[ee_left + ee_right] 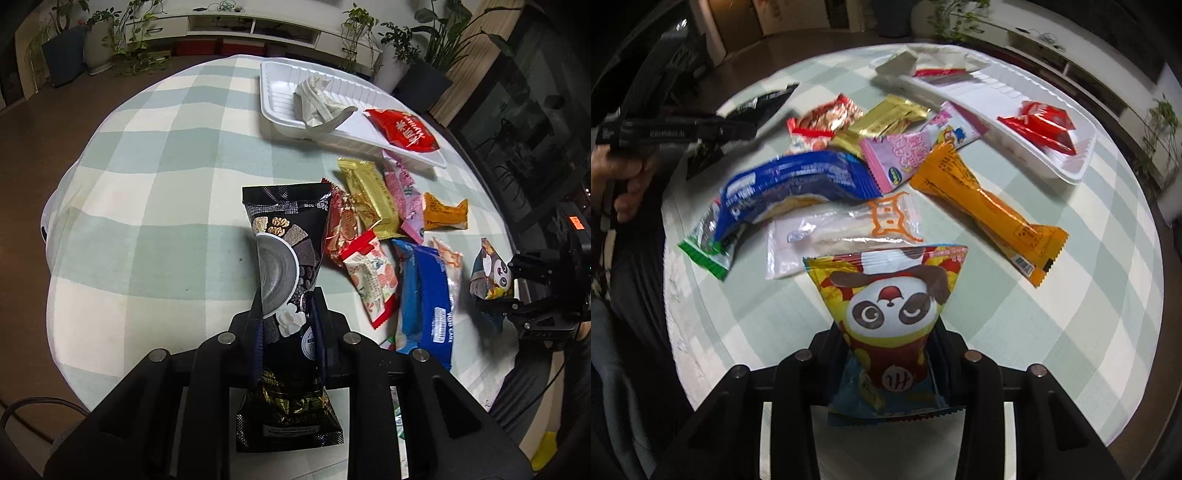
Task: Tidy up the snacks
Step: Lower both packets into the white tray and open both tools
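A: Black foil first: the left claw (286, 317) is clamped on the black sachet (284, 236), lifted over the counter (147, 184).

B: Right claw (886, 354) pinches the panda pack (890, 299). Carry both level to the white tray (1067, 171), releasing low.

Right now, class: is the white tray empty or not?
Not empty. The tray holds a red packet and a crumpled pale wrapper; other snacks lie on the table.

- My left claw (286, 314) is matt black plastic, clamping a glossy black foil packet (282, 240).
- White tray (354, 142) at 1 o'clock: smooth ribbed plastic.
- Checked tablecloth (147, 184): soft matt cloth.
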Action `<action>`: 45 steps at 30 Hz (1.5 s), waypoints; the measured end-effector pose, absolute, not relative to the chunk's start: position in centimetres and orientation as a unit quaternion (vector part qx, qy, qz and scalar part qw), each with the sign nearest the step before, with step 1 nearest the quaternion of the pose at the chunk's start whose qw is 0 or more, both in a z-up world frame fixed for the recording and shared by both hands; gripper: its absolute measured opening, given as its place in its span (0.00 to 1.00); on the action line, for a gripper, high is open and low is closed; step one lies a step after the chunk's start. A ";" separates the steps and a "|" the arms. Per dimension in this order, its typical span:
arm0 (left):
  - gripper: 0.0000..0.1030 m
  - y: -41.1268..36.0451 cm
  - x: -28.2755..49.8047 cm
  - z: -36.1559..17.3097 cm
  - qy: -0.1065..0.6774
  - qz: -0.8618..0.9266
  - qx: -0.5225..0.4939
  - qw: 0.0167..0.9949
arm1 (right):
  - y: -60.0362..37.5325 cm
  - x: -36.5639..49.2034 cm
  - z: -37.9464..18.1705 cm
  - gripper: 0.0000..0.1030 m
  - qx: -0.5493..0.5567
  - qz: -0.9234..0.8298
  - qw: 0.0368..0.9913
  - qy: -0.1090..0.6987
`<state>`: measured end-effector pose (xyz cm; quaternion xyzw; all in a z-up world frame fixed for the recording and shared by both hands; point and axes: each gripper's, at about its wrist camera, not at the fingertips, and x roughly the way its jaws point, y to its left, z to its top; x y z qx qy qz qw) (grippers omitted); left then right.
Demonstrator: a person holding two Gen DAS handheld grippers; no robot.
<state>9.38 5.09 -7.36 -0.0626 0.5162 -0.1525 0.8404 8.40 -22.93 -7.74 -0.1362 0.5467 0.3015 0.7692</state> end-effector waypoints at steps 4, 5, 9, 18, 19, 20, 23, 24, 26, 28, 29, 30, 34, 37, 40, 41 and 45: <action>0.19 5.1 9.6 -6.4 0.507 -0.165 -0.080 0.842 | -25.4 8.4 -5.6 0.41 -0.031 0.282 0.806 0.519; 0.19 5.1 9.8 -6.2 0.505 -0.167 -0.082 0.843 | -26.5 8.6 -4.9 0.41 0.005 0.270 0.817 0.509; 0.19 4.6 11.6 -4.2 0.491 -0.178 -0.083 0.849 | -29.9 10.4 -3.2 0.41 0.105 0.216 0.839 0.489; 0.19 1.4 21.6 2.1 0.458 -0.195 -0.060 0.865 | -30.3 18.5 3.0 0.41 0.217 0.175 0.862 0.423; 0.19 0.8 23.1 2.4 0.458 -0.196 -0.058 0.865 | -29.3 19.7 3.5 0.41 0.209 0.178 0.865 0.420; 0.19 0.4 24.1 2.5 0.459 -0.198 -0.057 0.864 | -28.1 21.0 3.8 0.41 0.200 0.180 0.867 0.420; 0.19 -1.9 27.4 2.0 0.473 -0.205 -0.045 0.856 | -25.3 24.6 3.2 0.41 0.184 0.186 0.862 0.435; 0.19 -3.1 28.4 1.4 0.479 -0.206 -0.032 0.853 | -24.6 25.6 2.8 0.41 0.180 0.183 0.859 0.443; 0.19 -4.5 29.7 0.3 0.487 -0.204 -0.020 0.849 | -23.4 27.8 1.1 0.41 0.175 0.175 0.850 0.465; 0.19 -5.4 30.9 -0.8 0.494 -0.200 -0.015 0.846 | -22.7 29.4 -0.8 0.41 0.168 0.162 0.844 0.484; 0.19 -5.8 31.3 -1.4 0.496 -0.198 -0.014 0.845 | -22.6 29.9 -1.4 0.41 0.166 0.157 0.842 0.488; 0.19 -6.1 31.9 -2.0 0.499 -0.196 -0.012 0.844 | -22.5 30.4 -2.2 0.41 0.164 0.151 0.840 0.495; 0.19 -7.5 33.0 -3.8 0.504 -0.189 0.003 0.843 | -22.9 31.3 -4.4 0.41 0.157 0.130 0.835 0.511; 0.19 -8.0 33.4 -4.6 0.502 -0.187 0.014 0.845 | -22.8 32.0 -5.5 0.41 0.143 0.118 0.837 0.515; 0.20 -8.2 33.8 -5.2 0.504 -0.178 0.020 0.845 | -22.6 32.5 -6.1 0.41 0.132 0.112 0.837 0.519; 0.20 -8.3 34.0 -5.6 0.507 -0.175 0.023 0.844 | -22.5 32.6 -6.2 0.41 0.127 0.110 0.838 0.520; 0.23 -8.0 34.3 -6.6 0.509 -0.172 0.023 0.843 | -21.9 33.1 -7.0 0.41 0.104 0.102 0.841 0.522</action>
